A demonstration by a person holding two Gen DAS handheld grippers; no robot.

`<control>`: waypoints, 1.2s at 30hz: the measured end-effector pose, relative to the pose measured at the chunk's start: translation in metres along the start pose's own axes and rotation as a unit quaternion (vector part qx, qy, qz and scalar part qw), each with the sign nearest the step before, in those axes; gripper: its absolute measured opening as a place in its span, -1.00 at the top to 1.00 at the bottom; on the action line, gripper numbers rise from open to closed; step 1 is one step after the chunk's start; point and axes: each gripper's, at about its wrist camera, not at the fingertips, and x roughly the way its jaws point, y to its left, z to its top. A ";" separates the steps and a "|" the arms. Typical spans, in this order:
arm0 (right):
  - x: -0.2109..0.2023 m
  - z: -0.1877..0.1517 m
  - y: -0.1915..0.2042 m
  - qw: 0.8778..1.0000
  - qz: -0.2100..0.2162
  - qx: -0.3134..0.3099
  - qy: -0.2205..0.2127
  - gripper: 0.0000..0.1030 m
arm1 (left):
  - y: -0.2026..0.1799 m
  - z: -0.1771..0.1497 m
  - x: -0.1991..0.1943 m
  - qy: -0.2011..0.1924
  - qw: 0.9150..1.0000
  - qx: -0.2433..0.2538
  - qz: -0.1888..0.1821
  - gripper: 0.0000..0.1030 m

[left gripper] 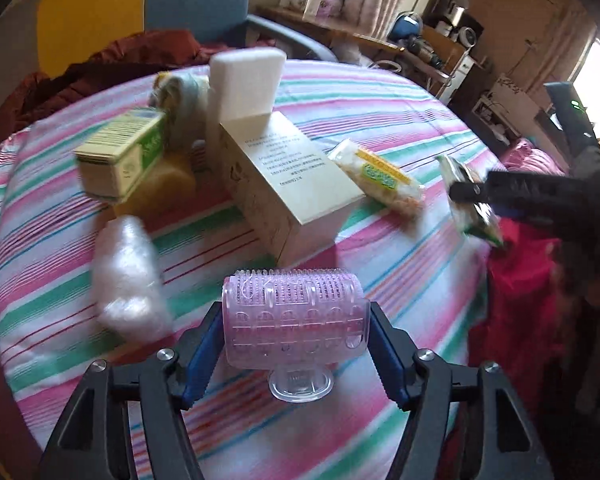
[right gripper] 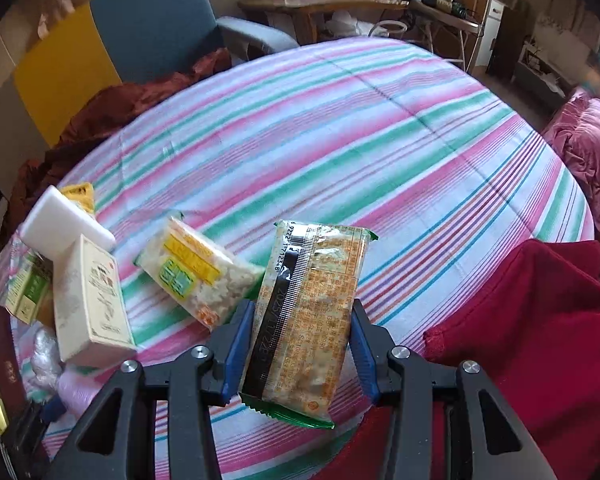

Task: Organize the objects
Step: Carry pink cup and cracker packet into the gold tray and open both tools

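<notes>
Here, the pink hair roller [left gripper: 294, 320] is bracketed crosswise, just off the striped cloth [left gripper: 380, 112], by the spread left gripper [left gripper: 294, 344] (contact unclear), while the cracker packet [right gripper: 304, 312] is clamped lengthwise by the right gripper [right gripper: 300, 344].

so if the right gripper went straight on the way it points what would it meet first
Probably bare striped bedsheet: beyond the cracker packet in the right gripper, nothing else lies in line. Depth is hard to judge.
</notes>
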 end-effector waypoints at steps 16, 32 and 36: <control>-0.081 -0.024 0.059 0.981 0.125 -0.075 -0.129 0.09 | 0.106 -0.056 -0.141 -0.094 0.989 -0.109 0.042 -0.34; -0.120 -0.139 0.284 0.902 0.302 -0.303 -0.059 0.09 | 0.231 -0.140 -0.232 -0.172 0.939 -0.273 0.119 -0.34; -0.119 -0.163 0.321 0.885 0.314 -0.341 -0.042 0.09 | 0.247 -0.156 -0.249 -0.190 0.928 -0.295 0.124 -0.34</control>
